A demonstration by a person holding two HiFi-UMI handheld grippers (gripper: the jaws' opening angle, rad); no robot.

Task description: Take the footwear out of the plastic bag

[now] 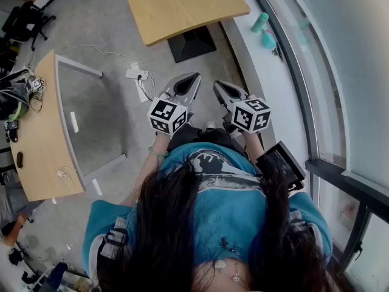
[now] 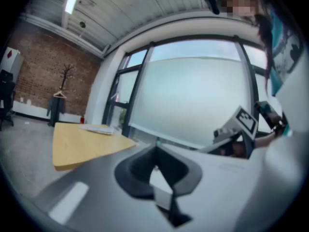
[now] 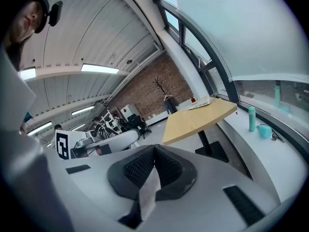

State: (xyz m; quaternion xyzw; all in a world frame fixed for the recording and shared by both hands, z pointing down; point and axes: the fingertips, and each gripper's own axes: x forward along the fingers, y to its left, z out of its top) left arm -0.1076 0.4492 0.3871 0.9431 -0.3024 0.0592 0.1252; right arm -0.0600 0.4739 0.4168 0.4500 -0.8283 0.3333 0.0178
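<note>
**Well, no bag in sight – both grippers shut & empty**

Your left gripper [image 1: 193,78] and right gripper [image 1: 217,85] sit side by side in front of your chest, tips pointing fwd and away from you. Each gripper view shows its pads pressed together with nothing between them.

The bag and the footwear show in no view, so direction, long axis and nearer hand can't be called; the two are level, so neither has an edge.

What does show:
- table [image 1: 182,5] ahead, papers at its far edge
- desk [image 1: 36,139] to your left w/ cables & small bits
- sill [image 1: 243,47] on the right w/ a teal bottle [image 1: 260,22]
- floor [image 1: 109,102] between them

Your body hides the ground right under you. Judgement: look there, or turn round, before reaching.
</note>
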